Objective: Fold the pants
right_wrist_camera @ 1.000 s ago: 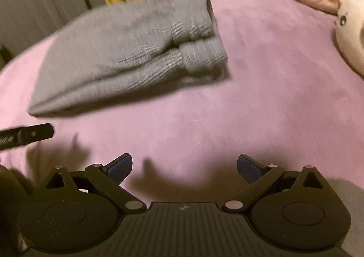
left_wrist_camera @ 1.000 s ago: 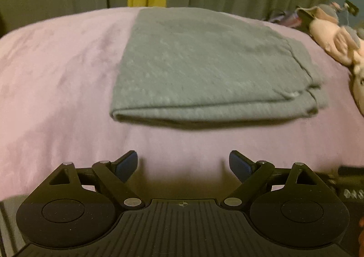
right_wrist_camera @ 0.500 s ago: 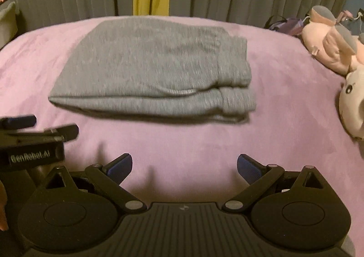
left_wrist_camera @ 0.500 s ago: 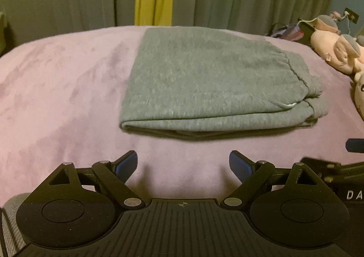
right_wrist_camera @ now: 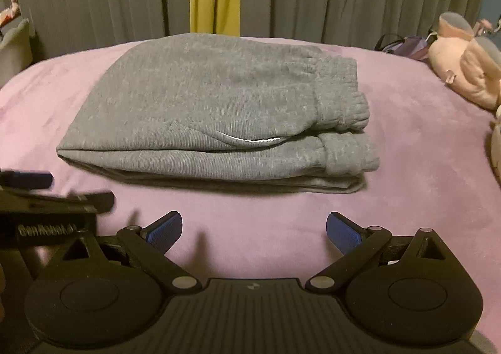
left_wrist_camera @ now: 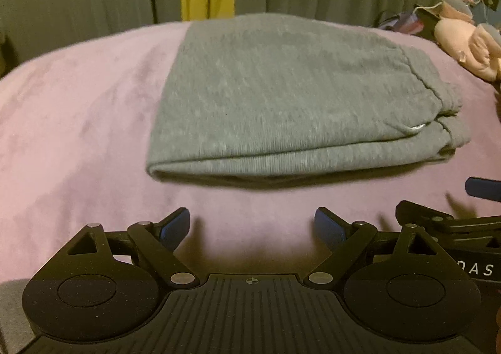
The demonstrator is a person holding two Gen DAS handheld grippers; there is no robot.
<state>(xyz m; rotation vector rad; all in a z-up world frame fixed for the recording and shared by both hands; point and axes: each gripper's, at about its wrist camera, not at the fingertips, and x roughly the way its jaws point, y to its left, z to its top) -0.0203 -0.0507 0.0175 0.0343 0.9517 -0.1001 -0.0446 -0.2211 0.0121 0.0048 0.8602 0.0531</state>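
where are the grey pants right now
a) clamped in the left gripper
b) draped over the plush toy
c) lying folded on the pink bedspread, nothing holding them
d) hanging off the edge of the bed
c: the grey pants lie folded on the pink bedspread, both grippers open and short of them.

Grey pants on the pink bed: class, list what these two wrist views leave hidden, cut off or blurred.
- Grey pants: underside and inner layers hidden by the top fold, both views.
- Plush toys: cut off by the right edge, both views.
- Right gripper: mostly cut off at the left wrist view's right edge, and blurred.
- Left gripper: blurred, cut off at the right wrist view's left edge.
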